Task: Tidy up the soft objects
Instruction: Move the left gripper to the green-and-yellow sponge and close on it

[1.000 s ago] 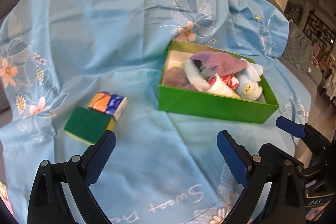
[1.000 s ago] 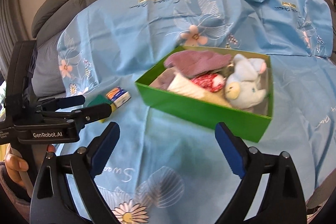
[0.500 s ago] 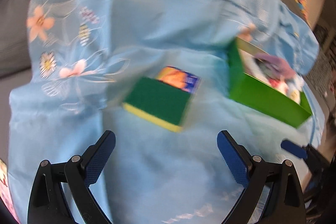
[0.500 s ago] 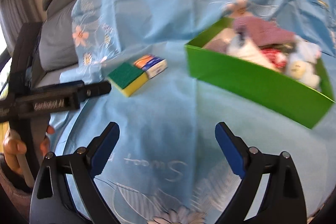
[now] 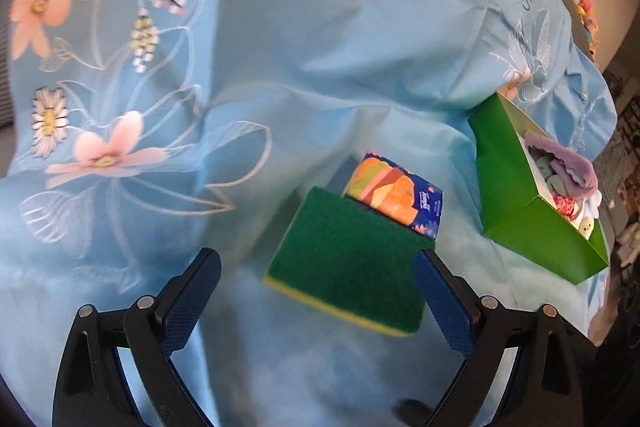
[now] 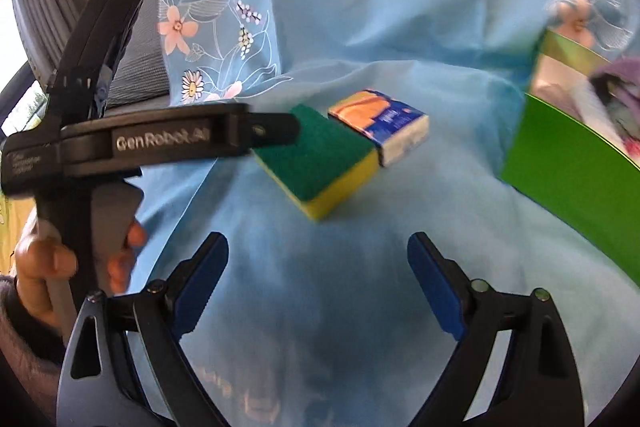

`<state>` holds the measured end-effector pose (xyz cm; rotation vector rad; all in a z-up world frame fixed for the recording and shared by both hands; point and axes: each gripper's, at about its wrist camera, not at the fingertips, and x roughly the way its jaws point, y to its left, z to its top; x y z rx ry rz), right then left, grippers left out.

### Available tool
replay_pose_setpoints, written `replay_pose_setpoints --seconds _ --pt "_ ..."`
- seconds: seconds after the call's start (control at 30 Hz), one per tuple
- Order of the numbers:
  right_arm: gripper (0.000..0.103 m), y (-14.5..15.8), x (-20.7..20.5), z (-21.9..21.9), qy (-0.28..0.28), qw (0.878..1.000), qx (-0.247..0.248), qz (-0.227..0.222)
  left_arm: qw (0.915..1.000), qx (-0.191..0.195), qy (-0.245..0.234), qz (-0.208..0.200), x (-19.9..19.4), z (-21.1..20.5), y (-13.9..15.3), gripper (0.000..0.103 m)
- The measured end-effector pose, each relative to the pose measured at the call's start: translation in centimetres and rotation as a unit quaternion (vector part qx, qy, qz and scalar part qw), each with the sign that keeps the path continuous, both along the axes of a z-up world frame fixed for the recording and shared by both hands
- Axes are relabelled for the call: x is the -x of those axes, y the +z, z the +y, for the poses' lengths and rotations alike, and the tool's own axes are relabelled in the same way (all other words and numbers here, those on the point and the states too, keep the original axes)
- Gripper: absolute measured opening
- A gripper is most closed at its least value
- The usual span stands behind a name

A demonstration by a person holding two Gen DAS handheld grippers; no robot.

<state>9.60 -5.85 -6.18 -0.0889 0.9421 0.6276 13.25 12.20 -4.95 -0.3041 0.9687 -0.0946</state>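
Left wrist view: green box (image 5: pixel 516 211) already holds several soft items; sponge (image 5: pixel 348 267) and tissue pack (image 5: pixel 394 197) remain outside. Left tool (image 5: pixel 316 301) wide open, empty; right tool (image 6: pixel 318 283) open, empty, jaws just narrowing slightly.

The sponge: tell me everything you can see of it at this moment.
The sponge is a rectangular block with a dark green scouring pad on top and a yellow foam layer beneath. It lies flat, green side up, on the blue floral cloth. A tissue pack lies against its far edge. The left tool is open around its near end, not gripping.
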Motion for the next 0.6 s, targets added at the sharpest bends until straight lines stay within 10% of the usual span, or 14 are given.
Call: replay_pose_setpoints --seconds 0.33,0.6 --pt "0.043 -1.8 -2.9 2.7 0.012 1.000 0.019 0.018 0.9993 0.031 -0.012 0.018 -0.8 0.2 -1.4 0.068" --pt "0.038 -0.8 -1.9 1.9 0.023 0.999 0.007 0.021 0.9998 0.007 -0.018 -0.002 2.4 -1.6 0.9 0.068"
